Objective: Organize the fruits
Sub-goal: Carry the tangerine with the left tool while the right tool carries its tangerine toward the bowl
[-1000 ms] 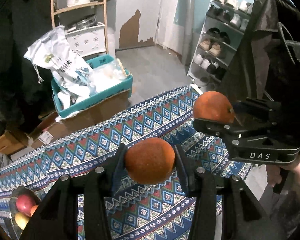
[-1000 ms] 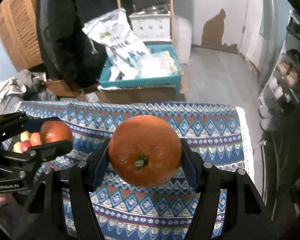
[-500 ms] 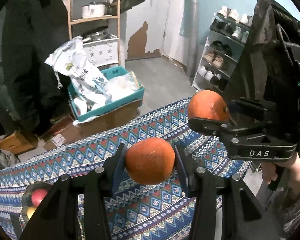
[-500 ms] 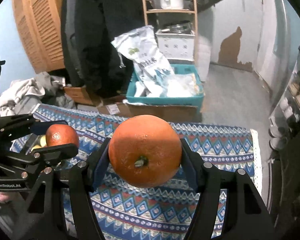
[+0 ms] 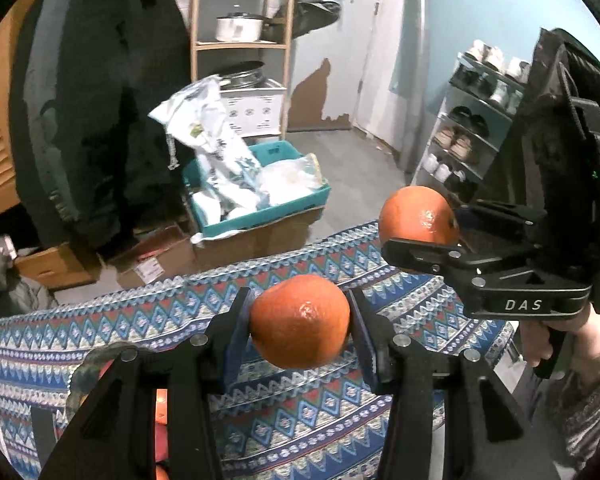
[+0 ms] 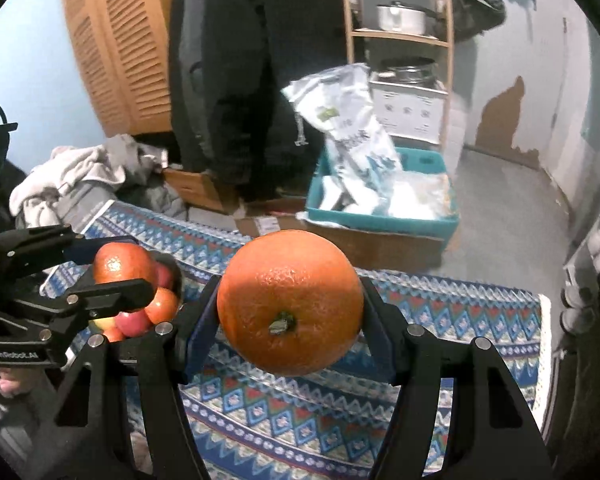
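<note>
My left gripper (image 5: pixel 299 320) is shut on a small orange (image 5: pixel 300 320), held above the patterned tablecloth (image 5: pixel 300 420). My right gripper (image 6: pixel 290 304) is shut on a larger orange (image 6: pixel 290 302) with its stem end facing the camera. Each gripper shows in the other's view: the right gripper (image 5: pixel 420 224) with its larger orange (image 5: pixel 418 216) at the right, the left gripper (image 6: pixel 120 276) with its small orange (image 6: pixel 122 262) at the left. A dark bowl (image 6: pixel 178 276) of apples (image 6: pixel 162 306) sits on the cloth behind the left gripper; the bowl's rim (image 5: pixel 96 360) is mostly hidden by my left fingers.
Past the table's far edge stand a teal crate (image 6: pixel 380 222) with white bags on cardboard boxes, a wooden shelf (image 5: pixel 240 44) with pots, a dark hanging coat (image 5: pixel 100 100) and a shoe rack (image 5: pixel 472 128). A heap of clothes (image 6: pixel 80 176) lies at the left.
Both grippers have risen and swung left, each still holding its orange. More of the room's left side and the fruit bowl have come into view.
</note>
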`<state>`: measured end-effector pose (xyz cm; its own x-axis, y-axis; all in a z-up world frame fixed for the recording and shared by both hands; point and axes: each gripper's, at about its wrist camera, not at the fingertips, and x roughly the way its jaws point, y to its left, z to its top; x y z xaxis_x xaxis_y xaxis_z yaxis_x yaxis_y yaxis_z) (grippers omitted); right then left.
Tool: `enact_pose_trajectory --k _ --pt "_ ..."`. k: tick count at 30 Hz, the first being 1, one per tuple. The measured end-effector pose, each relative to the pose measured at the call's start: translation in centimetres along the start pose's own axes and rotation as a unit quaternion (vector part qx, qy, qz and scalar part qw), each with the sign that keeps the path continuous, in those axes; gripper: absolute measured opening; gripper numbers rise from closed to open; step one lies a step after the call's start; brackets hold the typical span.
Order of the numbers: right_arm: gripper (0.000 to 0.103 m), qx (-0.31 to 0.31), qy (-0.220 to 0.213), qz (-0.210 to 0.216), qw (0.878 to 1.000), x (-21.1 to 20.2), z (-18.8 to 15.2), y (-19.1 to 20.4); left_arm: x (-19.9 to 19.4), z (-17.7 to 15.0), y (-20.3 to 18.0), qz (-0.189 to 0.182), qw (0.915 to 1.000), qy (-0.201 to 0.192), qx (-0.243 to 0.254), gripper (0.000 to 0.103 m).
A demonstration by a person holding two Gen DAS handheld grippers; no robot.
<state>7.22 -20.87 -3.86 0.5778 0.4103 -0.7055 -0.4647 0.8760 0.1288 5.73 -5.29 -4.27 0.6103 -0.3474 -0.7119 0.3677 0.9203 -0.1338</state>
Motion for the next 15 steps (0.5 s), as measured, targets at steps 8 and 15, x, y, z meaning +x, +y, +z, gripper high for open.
enact_pose_trajectory --k 8,15 --pt "0.065 -0.025 0.008 0.028 0.999 1.9 1.6 3.9 -1.4 -1.3 3.7 0.02 0.9994 -0.004 -0.028 0.048" --pt "0.065 -0.043 0.028 0.06 0.997 4.6 2.7 7.4 -3.1 -2.8 7.9 0.042 0.9972 -0.008 -0.062 0.048"
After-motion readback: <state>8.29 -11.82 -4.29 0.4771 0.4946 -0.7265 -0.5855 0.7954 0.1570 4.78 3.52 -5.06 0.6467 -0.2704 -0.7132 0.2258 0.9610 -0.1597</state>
